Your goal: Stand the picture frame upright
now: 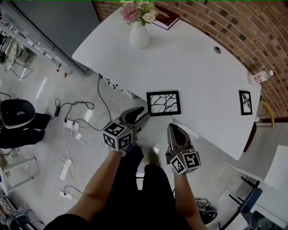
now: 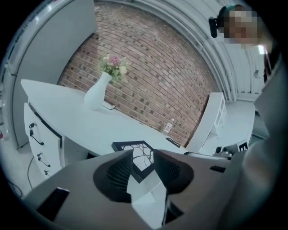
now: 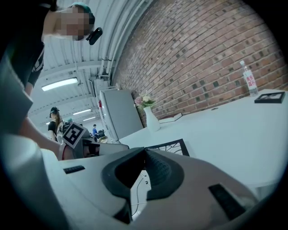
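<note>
- While the jaws of the left gripper [image 2: 143,153] stood apart, a corner of the picture frame [image 2: 129,146] showed through the gap between them, lying beyond the tips with neither pad pressing on it.
- In the right gripper view, the right gripper [image 3: 144,152] had its jaws clenched tip to tip with nothing between them; the picture frame [image 3: 170,146] lay just past them.
- Seen from the head view, the left gripper [image 1: 144,114] pointed at the frame's near left corner and came just beside it; whether it touched could not be told.
- The right gripper [image 1: 173,128] hung off the table's near edge, below the frame and apart from it.
- The picture frame [image 1: 164,103], black-edged with a branch drawing, lay flat and face up on the white table [image 1: 193,58], close to the near edge.
- A smaller black frame [image 1: 245,102] lay flat near the table's right end, well apart from the first.
- A white vase [image 1: 139,35] holding flowers [image 1: 137,11] stood at the far side, with a dark red book [image 1: 165,18] beside it.
- A plastic bottle [image 1: 260,77] showed by the brick wall [image 1: 225,22] beyond the table's right edge.
- Cables and a power strip [image 1: 71,126] lay on the floor to the left.
</note>
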Tool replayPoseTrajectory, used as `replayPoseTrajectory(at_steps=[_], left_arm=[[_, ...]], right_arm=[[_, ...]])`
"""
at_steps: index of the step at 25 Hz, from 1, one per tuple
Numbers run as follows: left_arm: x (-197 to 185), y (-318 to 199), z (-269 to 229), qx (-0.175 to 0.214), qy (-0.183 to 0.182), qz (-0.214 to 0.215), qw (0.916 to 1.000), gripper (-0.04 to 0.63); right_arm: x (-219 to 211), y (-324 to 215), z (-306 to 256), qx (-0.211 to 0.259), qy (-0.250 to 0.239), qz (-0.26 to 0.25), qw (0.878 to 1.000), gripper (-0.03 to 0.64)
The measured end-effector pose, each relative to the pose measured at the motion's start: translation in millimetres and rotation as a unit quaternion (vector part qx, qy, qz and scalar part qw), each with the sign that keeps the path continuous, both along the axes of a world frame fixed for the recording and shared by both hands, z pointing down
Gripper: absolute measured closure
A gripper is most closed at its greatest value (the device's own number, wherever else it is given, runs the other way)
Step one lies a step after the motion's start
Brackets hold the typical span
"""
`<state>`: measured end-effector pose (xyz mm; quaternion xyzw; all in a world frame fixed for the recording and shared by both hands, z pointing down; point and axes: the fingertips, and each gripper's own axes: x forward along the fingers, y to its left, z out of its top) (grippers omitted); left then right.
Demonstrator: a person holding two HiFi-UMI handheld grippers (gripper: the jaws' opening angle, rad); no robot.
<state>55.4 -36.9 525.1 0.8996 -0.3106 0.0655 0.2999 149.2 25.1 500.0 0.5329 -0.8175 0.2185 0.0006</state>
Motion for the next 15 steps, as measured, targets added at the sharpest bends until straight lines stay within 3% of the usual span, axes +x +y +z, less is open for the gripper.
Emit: replayPoseTrajectory(at_steps=[7, 9, 15], left_arm=[[7.8, -12.9, 31.1, -0.079, 0.014, 0.030, 0.9963, 0.440], [10.4, -15.1, 36.2, -0.103, 0.030, 0.036, 0.9935, 0.411], [15.0, -22.6, 50.5, -0.176, 0.088, 0.033, 0.9800, 0.411]], right_arm=[[-4.5, -12.9, 16.4, -0.010, 0.006, 0.025, 1.000, 0.614], [-5.6, -14.9, 20.4, -0.013, 0.007, 0.030, 0.999, 0.614], [-8.2, -16.4, 31.6, -0.019, 0.011, 0.045, 0.999, 0.614]])
